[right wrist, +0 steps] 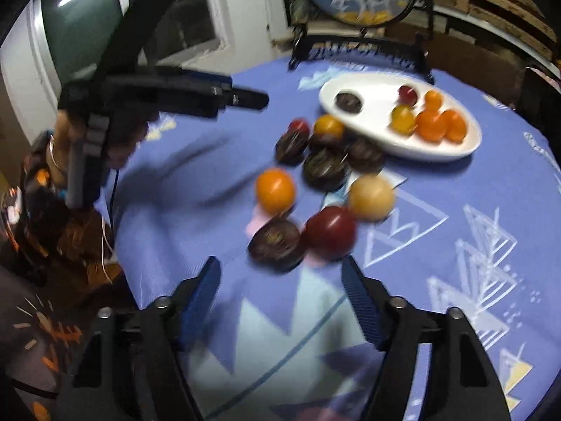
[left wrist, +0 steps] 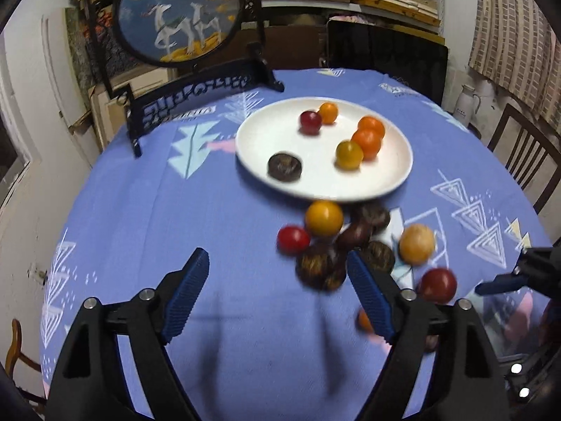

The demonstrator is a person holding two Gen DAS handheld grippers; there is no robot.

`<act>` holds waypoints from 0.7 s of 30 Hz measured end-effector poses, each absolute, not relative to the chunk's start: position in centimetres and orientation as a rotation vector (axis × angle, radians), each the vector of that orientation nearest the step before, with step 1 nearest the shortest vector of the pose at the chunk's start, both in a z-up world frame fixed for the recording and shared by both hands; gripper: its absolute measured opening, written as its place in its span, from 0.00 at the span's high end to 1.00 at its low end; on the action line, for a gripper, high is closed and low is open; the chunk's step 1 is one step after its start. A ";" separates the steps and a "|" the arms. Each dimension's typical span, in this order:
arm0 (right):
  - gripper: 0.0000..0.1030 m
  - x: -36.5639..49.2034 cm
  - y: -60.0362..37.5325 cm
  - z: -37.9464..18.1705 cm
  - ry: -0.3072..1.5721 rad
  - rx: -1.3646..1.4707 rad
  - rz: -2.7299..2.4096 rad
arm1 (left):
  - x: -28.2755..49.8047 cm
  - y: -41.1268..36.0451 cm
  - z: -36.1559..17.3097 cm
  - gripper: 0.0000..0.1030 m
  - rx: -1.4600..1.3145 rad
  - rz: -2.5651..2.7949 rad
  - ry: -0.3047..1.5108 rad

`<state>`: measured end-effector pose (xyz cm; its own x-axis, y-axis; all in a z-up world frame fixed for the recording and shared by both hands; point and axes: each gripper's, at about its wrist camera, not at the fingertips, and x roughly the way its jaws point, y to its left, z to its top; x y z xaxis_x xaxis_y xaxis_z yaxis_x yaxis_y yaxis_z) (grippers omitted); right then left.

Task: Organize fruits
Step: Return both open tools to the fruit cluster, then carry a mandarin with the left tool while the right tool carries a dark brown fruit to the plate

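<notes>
From the left wrist, the left hand-held gripper (left wrist: 277, 273) stands wide open over bare blue cloth on the table (left wrist: 140, 210), with nothing between its ribbed pads. The white plate (left wrist: 252, 147) lies at about 12 o'clock from it and already carries six fruits, among them a dark flat one (left wrist: 284, 166) near its near-left rim. The loose pile (left wrist: 336, 238) sits just short of the plate at about 1 o'clock, and a dark fruit (left wrist: 317, 270) lies just beside the right finger. The other tool's blue tip shows at 3 o'clock.

From the right wrist, the right hand-held gripper (right wrist: 280, 280) is also open and empty. A dark fruit (right wrist: 277, 244) and a red fruit (right wrist: 329, 233) lie side by side just ahead of its fingertips at 12 o'clock, apparently touching; an orange fruit (right wrist: 275, 191) and a pale yellow one (right wrist: 371, 198) sit further on. The plate (right wrist: 350, 105) is at about 1 o'clock, and a hand (right wrist: 105, 133) holds the left tool at 10 o'clock.

The step in hand looks like reaching for the next loose fruit. It would go best to pick one at the pile's edge, straddle it squarely with both pads around its widest part, and close gently, since round fruit may roll and nudge its neighbours. Each tool is best kept to its own side.
</notes>
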<state>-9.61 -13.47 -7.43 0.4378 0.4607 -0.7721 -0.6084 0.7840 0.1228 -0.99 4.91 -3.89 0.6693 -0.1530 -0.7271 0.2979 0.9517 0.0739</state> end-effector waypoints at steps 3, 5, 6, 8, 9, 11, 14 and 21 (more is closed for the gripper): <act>0.39 -9.1 -12.3 -9.0 0.950 -0.168 0.669 | -1.7 5.7 -4.4 0.24 0.175 -0.264 0.823; 0.46 -8.5 -11.5 -9.8 0.953 -0.171 0.654 | -2.1 5.7 -4.7 0.24 0.171 -0.275 0.833; 0.48 -8.3 -11.4 -10.0 0.953 -0.166 0.646 | -2.3 5.4 -4.9 0.24 0.175 -0.284 0.837; 0.59 -7.7 -11.1 -9.8 0.941 -0.151 0.634 | -2.7 4.9 -5.3 0.23 0.185 -0.306 0.848; 0.59 -7.7 -11.1 -9.7 0.941 -0.144 0.636 | -2.9 4.6 -5.5 0.24 0.192 -0.317 0.853; 0.59 -8.2 -11.3 -9.6 0.935 -0.159 0.639 | -3.3 3.6 -6.0 0.23 0.201 -0.345 0.862; 0.59 -9.0 -12.4 -8.9 0.929 -0.154 0.649 | -3.3 1.9 -6.9 0.23 0.225 -0.382 0.884; 0.59 -9.5 -17.5 -7.0 0.877 -0.079 0.547 | -2.7 -1.5 -9.2 0.23 0.267 -0.415 0.933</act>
